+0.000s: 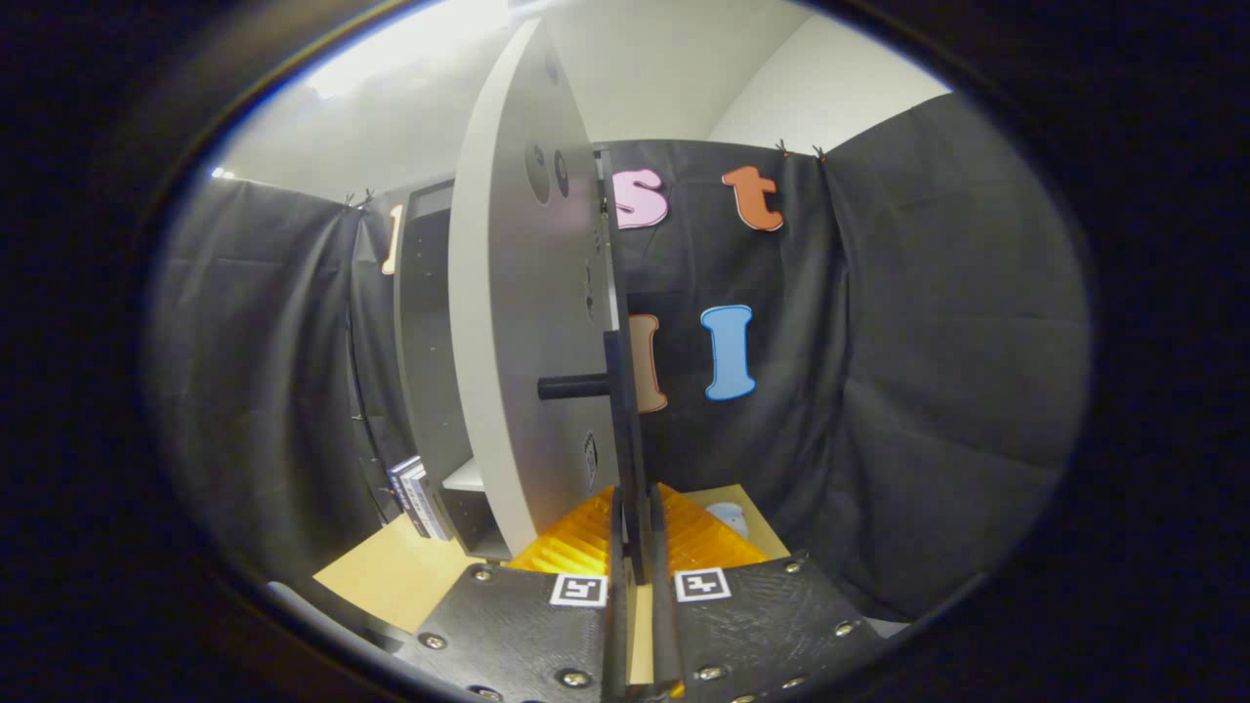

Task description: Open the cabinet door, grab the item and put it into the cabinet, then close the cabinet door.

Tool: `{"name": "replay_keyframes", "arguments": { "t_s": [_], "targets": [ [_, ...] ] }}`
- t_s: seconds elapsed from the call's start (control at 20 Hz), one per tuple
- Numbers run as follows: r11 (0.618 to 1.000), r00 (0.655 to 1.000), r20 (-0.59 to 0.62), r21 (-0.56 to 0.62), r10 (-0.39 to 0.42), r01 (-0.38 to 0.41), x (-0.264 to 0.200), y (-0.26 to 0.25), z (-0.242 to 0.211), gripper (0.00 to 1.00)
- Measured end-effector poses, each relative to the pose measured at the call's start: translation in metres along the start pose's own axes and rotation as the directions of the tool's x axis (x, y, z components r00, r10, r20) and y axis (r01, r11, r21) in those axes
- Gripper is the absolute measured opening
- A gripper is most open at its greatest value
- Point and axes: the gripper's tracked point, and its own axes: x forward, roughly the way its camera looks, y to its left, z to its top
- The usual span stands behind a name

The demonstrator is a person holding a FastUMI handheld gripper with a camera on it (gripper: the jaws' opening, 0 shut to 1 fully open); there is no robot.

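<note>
The white cabinet door (pixel 508 322) stands swung out from the cabinet (pixel 422 332), and I see it almost edge-on. Its black bar handle (pixel 617 391) runs vertically down the door's free edge, held off the panel by a short post. My gripper (pixel 635 513) is shut on the lower end of that handle, one finger on each side of the bar. A small pale item (pixel 729 517) lies on the wooden table (pixel 391 576), just beyond the right finger. Left of the door, part of the cabinet's inside shows with a white shelf (pixel 465 477).
A few books (pixel 415 498) lean against the cabinet's foot on the left. Black cloth walls close the booth to the left, behind and to the right. The table's near corner lies left of the fingers.
</note>
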Motion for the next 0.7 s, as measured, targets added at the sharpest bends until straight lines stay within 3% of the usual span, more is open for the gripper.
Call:
{"name": "replay_keyframes", "arguments": {
  "t_s": [0.7],
  "targets": [
    [0.998,0.997,0.018,0.011,-0.069,0.068,-0.017,-0.027,0.009,0.11]
  ]
}}
